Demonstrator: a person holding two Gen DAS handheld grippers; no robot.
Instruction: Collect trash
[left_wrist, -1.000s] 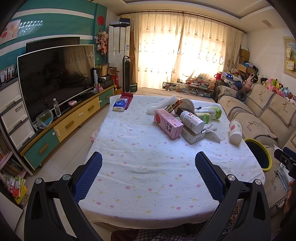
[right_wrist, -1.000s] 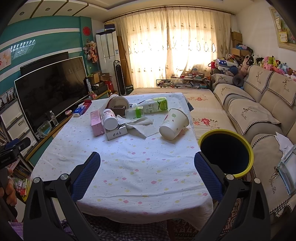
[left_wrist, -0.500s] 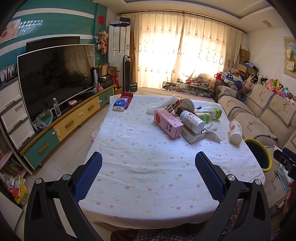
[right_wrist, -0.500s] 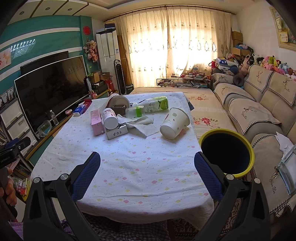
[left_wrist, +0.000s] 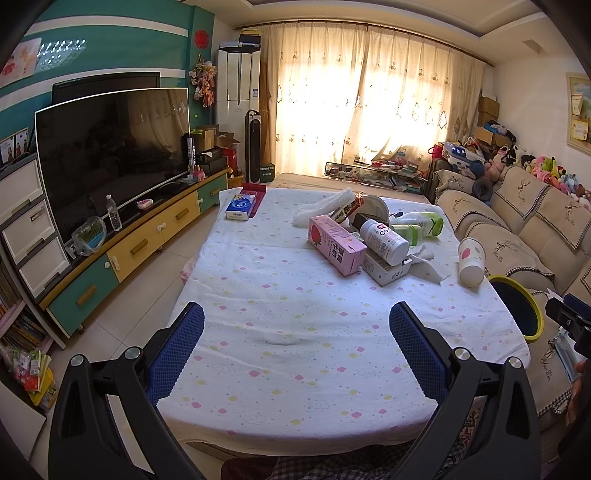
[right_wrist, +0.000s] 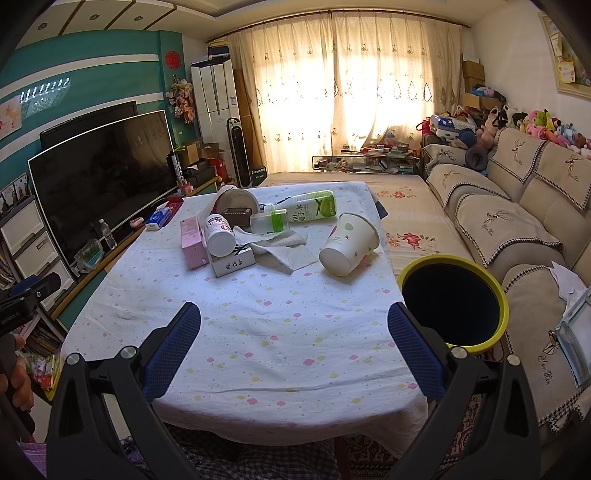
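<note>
Right wrist: nothing has shifted since earlier; both tools, right tool (right_wrist: 293, 339) and left tool (left_wrist: 295, 341), wide and empty over tabletop (right_wrist: 258, 332) near edge. Trash pile (right_wrist: 236, 236) untouched, bin (right_wrist: 454, 306) at right edge.

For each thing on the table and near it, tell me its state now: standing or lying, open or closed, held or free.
Left gripper: open, holding nothing.
Right gripper: open, holding nothing.
Paper cup: lying on its side, free.
Pink carton: lying flat, free.
White bottle: lying on the small box, cap on.
Green bottle: lying down.
Bin: upright, open, beside the table.
</note>
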